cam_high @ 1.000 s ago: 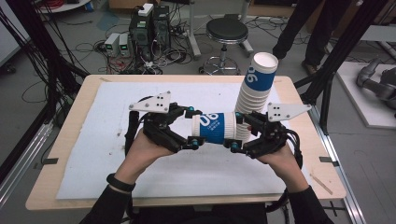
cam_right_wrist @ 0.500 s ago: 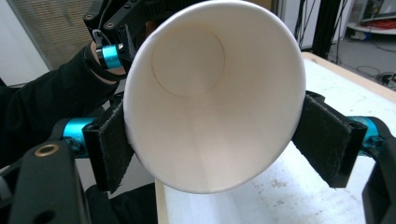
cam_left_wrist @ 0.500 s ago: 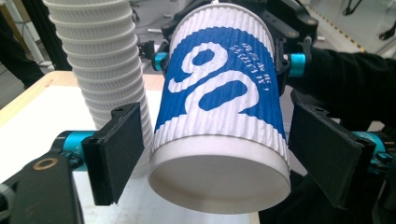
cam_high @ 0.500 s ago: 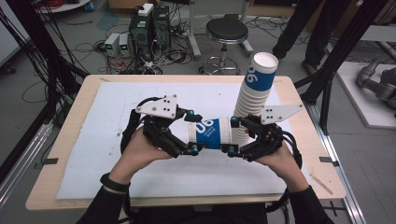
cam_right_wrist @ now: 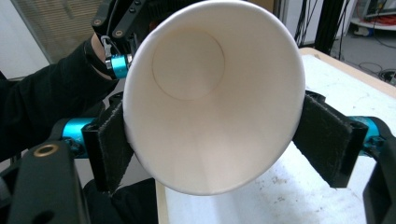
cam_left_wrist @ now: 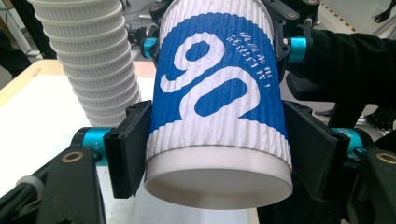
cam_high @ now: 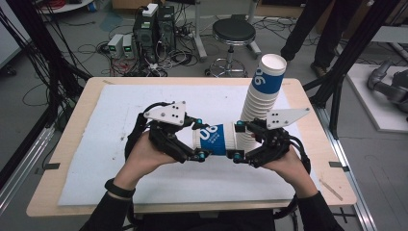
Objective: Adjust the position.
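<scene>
We see a blue-and-white paper cup (cam_high: 216,139) lying on its side, lifted above the white mat (cam_high: 96,144), just in front of the tall stack of cups (cam_high: 262,96) standing at the back right of the worktop (cam_high: 72,120). Left of that stack, the left gripper (cam_high: 199,139) has just been closing and now grasps the cup's base end, pads pressed on the ribbed wall. The right gripper (cam_high: 236,139), directly before the stack, has just been opening at the rim end; in the right gripper view one pad touches the rim and the other (cam_right_wrist: 327,140) stands just clear, so we call it released
</scene>
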Tool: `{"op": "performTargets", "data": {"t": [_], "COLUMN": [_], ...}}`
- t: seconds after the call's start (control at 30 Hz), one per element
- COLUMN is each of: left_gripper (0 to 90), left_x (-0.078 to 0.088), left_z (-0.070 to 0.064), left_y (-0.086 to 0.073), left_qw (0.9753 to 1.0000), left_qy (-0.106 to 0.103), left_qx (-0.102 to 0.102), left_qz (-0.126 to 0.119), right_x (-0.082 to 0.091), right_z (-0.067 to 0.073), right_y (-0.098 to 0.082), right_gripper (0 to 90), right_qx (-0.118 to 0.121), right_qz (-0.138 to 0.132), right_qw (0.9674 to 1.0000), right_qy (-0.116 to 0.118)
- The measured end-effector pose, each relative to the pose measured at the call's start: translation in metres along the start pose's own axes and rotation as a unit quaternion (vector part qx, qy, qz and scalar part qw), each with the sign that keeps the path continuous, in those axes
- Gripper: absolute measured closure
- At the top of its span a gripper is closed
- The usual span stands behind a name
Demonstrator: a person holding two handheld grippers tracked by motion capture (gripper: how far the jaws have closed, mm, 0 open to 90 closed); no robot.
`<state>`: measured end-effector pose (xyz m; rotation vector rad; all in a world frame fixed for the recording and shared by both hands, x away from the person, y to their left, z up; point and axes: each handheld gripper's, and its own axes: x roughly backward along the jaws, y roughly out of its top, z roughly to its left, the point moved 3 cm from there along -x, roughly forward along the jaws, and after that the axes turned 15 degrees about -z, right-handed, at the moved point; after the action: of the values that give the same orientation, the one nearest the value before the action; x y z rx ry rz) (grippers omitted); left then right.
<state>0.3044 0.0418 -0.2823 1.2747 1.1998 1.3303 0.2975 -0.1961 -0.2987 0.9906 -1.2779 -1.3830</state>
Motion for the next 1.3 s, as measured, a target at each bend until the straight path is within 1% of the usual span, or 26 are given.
{"op": "performTargets", "data": {"t": [0.03,0.13,0.17,0.2,0.23,0.27,0.3,0.4,0.47,0.5,0.57,0.63,0.7,0.77,0.83,0.87,0.97,1.07,1.1,1.13,1.17,1.23,1.3], "left_gripper": [28.3,28.4,28.4,28.4,28.4,28.4,28.4,28.5,28.6,28.7,28.7,28.8,28.7,28.7,28.8,28.8,28.7,28.7,28.7,28.7,28.7,28.7,28.8], "left_x": [0.000,0.003,0.004,0.006,0.007,0.009,0.010,0.015,0.019,0.020,0.022,0.023,0.025,0.026,0.027,0.027,0.025,0.020,0.017,0.015,0.013,0.011,0.010], "left_z": [0.000,0.001,0.001,0.001,0.001,0.002,0.002,0.004,0.004,0.004,0.004,0.005,0.005,0.005,0.005,0.005,0.004,0.002,0.001,0.001,0.001,0.001,0.001], "left_y": [0.000,0.002,0.002,0.003,0.003,0.004,0.004,0.007,0.009,0.010,0.011,0.011,0.012,0.013,0.014,0.015,0.015,0.013,0.012,0.011,0.010,0.009,0.008], "left_qw": [1.0000,0.9997,0.9997,0.9995,0.9992,0.9991,0.9986,0.9970,0.9953,0.9946,0.9936,0.9930,0.9911,0.9895,0.9882,0.9879,0.9874,0.9888,0.9897,0.9902,0.9908,0.9919,0.9919], "left_qy": [-0.001,-0.004,-0.005,-0.005,-0.004,-0.004,-0.005,-0.004,-0.001,0.001,0.004,0.006,0.002,0.005,0.002,0.003,0.001,-0.003,-0.005,-0.004,-0.004,-0.004,-0.007], "left_qx": [0.000,0.005,0.003,0.005,0.008,0.007,0.011,0.012,0.010,0.010,0.010,0.009,0.011,0.011,0.014,0.011,0.011,0.009,0.008,0.005,0.002,0.002,0.006], "left_qz": [-0.003,-0.023,-0.025,-0.032,-0.039,-0.042,-0.052,-0.076,-0.096,-0.103,-0.112,-0.118,-0.132,-0.144,-0.153,-0.154,-0.158,-0.149,-0.143,-0.139,-0.135,-0.127,-0.127], "right_x": [0.000,0.000,0.000,0.000,0.000,0.001,0.002,0.005,0.005,0.005,0.005,0.004,0.004,0.003,0.001,0.000,-0.004,-0.008,-0.009,-0.009,-0.009,-0.006,-0.002], "right_z": [0.000,0.000,0.000,0.001,0.000,0.001,0.000,0.000,0.000,-0.001,-0.001,-0.001,-0.001,0.000,0.000,0.001,0.002,0.004,0.004,0.005,0.005,0.004,0.003], "right_y": [0.000,0.002,0.002,0.003,0.003,0.004,0.005,0.006,0.006,0.006,0.007,0.007,0.006,0.006,0.006,0.005,0.003,0.002,0.001,0.002,0.002,0.004,0.006], "right_gripper": [17.8,17.3,17.1,16.8,16.7,16.7,16.7,16.4,14.5,14.5,14.5,14.4,14.1,13.8,13.7,13.6,13.6,13.7,13.9,14.4,14.7,16.7,17.8], "right_qx": [-0.003,-0.001,-0.002,-0.003,0.001,-0.003,-0.002,-0.008,-0.012,-0.011,-0.011,-0.014,-0.017,-0.021,-0.022,-0.027,-0.027,-0.027,-0.026,-0.020,-0.019,-0.021,-0.023], "right_qz": [-0.003,-0.014,-0.015,-0.016,-0.021,-0.022,-0.027,-0.035,-0.034,-0.035,-0.039,-0.038,-0.038,-0.040,-0.042,-0.040,-0.033,-0.033,-0.034,-0.036,-0.038,-0.047,-0.060], "right_qw": [1.0000,0.9999,0.9999,0.9998,0.9998,0.9997,0.9996,0.9994,0.9993,0.9993,0.9992,0.9992,0.9991,0.9990,0.9989,0.9988,0.9991,0.9991,0.9990,0.9991,0.9991,0.9987,0.9979], "right_qy": [0.000,0.003,0.005,0.005,0.004,0.003,0.003,0.001,-0.002,-0.003,-0.005,-0.002,-0.001,0.001,0.004,0.004,0.007,0.008,0.010,0.005,0.003,0.001,0.003]}}
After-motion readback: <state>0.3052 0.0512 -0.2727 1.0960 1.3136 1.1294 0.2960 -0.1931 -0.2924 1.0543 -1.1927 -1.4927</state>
